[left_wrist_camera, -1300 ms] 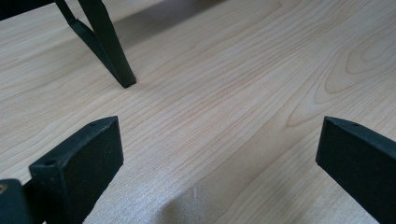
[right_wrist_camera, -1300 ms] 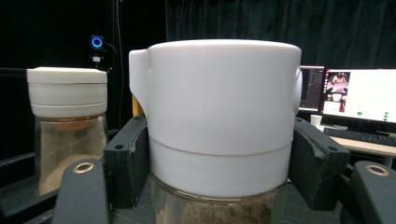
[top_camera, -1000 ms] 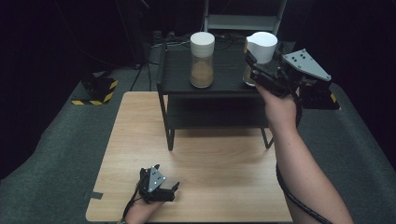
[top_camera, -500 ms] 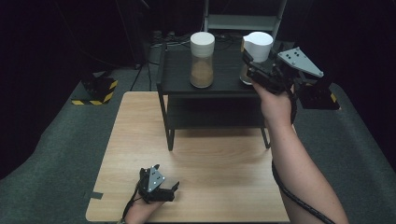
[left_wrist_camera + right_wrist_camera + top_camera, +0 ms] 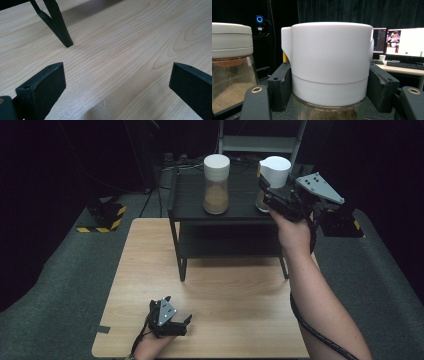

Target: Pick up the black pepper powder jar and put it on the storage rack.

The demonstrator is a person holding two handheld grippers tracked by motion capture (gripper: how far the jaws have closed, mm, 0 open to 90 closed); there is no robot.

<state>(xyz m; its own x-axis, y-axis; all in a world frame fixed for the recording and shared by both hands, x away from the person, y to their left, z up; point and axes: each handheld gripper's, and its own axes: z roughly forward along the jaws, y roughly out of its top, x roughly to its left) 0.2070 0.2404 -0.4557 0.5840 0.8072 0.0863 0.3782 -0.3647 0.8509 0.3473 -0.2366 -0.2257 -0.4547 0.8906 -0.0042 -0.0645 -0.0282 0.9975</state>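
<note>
Two grippers are at work around the black two-tier metal shelf (image 5: pixel 225 215) standing on the pale wooden tabletop (image 5: pixel 235 320). Nearest, well in front of the shelf, the left gripper (image 5: pixel 170 320) rests on the tabletop with its fingers (image 5: pixel 42 87) spread wide and nothing between them. Farther off, at the shelf's right end, the right gripper (image 5: pixel 272 195) has its fingers (image 5: pixel 280 86) pinching the clear glass jar with a white spouted lid (image 5: pixel 329 67), which sits on or just above the top tier. Left of it on the same tier stands a second glass jar with a white lid and brown granules (image 5: pixel 216 184). The grasp looks complete; the next move probably calls for lifting the jar upright off the shelf, clear of its neighbour.
</note>
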